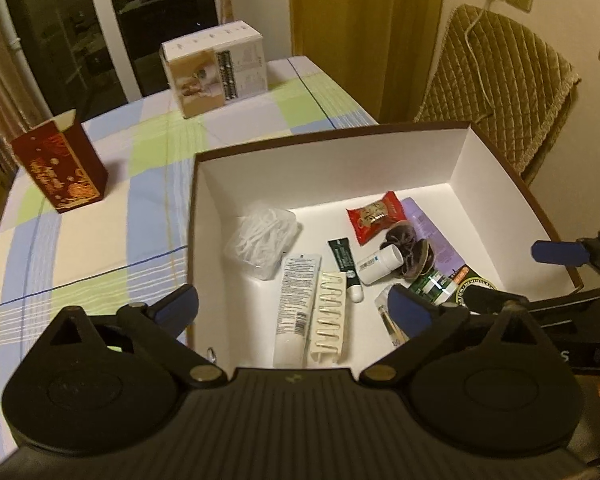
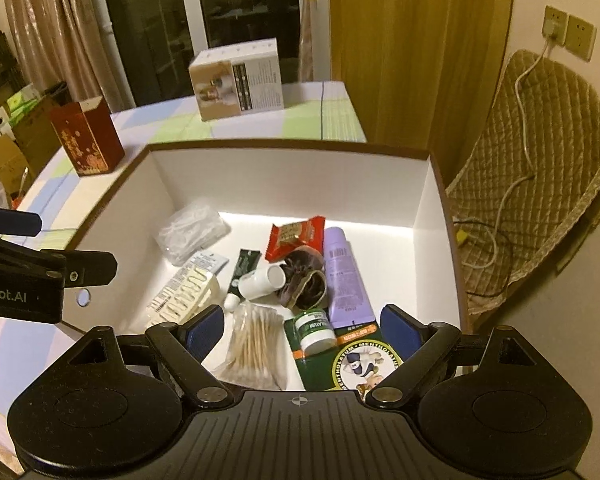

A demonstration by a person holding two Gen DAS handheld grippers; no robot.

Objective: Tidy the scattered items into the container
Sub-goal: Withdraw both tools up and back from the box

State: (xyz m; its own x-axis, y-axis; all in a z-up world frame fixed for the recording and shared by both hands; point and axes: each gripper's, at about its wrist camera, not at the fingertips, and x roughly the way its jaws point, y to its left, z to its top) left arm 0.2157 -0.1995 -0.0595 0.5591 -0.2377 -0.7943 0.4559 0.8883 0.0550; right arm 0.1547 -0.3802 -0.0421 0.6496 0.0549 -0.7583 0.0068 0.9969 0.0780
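Both grippers hover over the container (image 1: pixel 456 160), a white-walled box with a brown rim that sits on the bench (image 1: pixel 100 248) under a checked cloth. Left gripper (image 1: pixel 296 304): jaws spread wide, nothing between them. Right gripper (image 2: pixel 302 326): likewise released and empty, poised over the near end of the box. The small items all appear to lie inside the container already. Against its left wall, a clear tub of floss picks (image 1: pixel 262 240); toward the middle, a white tube (image 1: pixel 296 300) with a cream hair clip (image 1: pixel 330 316) beside it, a dark green tube (image 1: pixel 346 264) and a small white bottle (image 1: pixel 380 266) leaning on a brown scrunchie (image 1: pixel 414 252); nearer the far wall, a red snack packet (image 1: pixel 376 216) and a lilac tube (image 2: pixel 346 280); at the near wall, a bag of cotton swabs (image 2: pixel 254 344), a green-lidded jar (image 2: pixel 314 330) and a Mentholatum card pack (image 2: pixel 364 360). Outside the container, well apart from it, only a red carton (image 1: pixel 60 168) and a white product box (image 1: pixel 216 72) stand on the bench; whether they count as scattered items I cannot tell. Judgement: tidying looks close to done. Should the cartons go in, both look light and stiff but thin-walled; take hold across the narrow faces near the top, with gentle closing so the card does not buckle. The red carton's glossy print may slip.
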